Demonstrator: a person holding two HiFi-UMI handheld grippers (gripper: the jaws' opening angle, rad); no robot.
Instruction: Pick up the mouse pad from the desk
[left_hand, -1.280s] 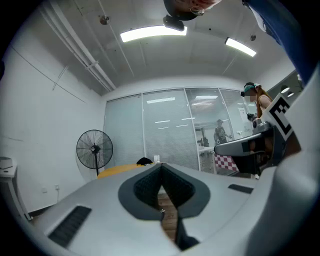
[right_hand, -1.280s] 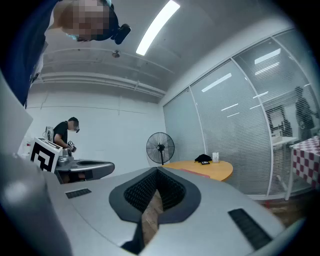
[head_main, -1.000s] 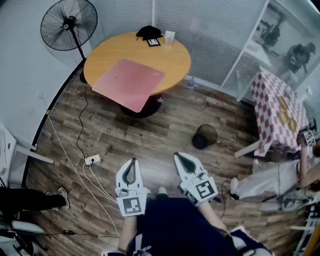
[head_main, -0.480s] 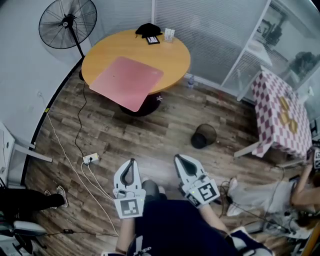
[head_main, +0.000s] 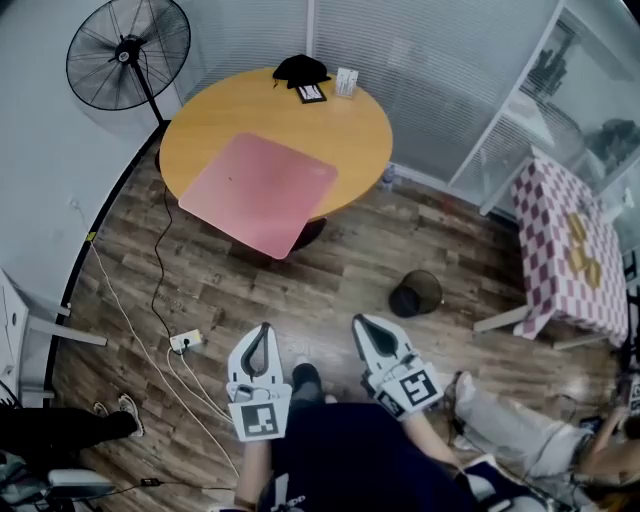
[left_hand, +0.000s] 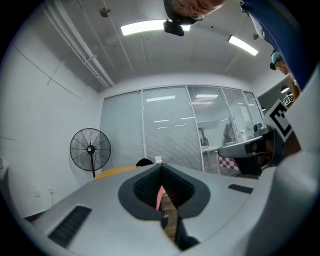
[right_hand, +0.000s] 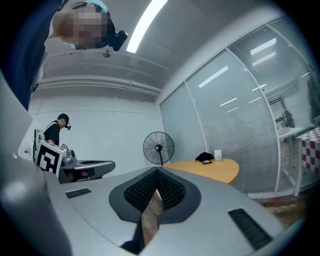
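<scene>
Left claw (head_main: 263, 330) is shut, tips together, nothing in it. Right claw (head_main: 362, 325) is the same. Both are level, low in front of the wearer's dark top, well apart from the bench (head_main: 250, 100).

Hidden or unclear:
- Left claw view: the claw body covers most of the bench. The pad (left_hand: 159, 197) is only a pink sliver in the slot behind the tips.
- Right claw view: the slot shows floor only, and I can't make out the pad there. Bench top (right_hand: 210, 167) is visible past the claw.
- Head view: the pad's near corner overhangs the bench edge and hides most of the dark base below.
- Black item (head_main: 300, 68) at the far rim can't be identified. A small dark flat thing (head_main: 311, 93) and a white box (head_main: 347, 80) sit just beside it, and their print is unreadable.
- A person on the floor (head_main: 520, 430) at lower right is cut off by the frame. Legs in dark trousers (head_main: 60, 425) at lower left are cut off too.

Pad (head_main: 262, 190): pink, flat on the near half of the round orange bench, turned at an angle.

Room: wood-plank floor (head_main: 330, 260), white wall on the left, glass partitions with blinds (head_main: 430, 60) behind. A black fan (head_main: 128, 50) stands left of the bench. Cables run along the floor to a power strip (head_main: 186, 342). A dark bin (head_main: 416, 293) stands between the bench and a checked table (head_main: 570, 250) on the right.
</scene>
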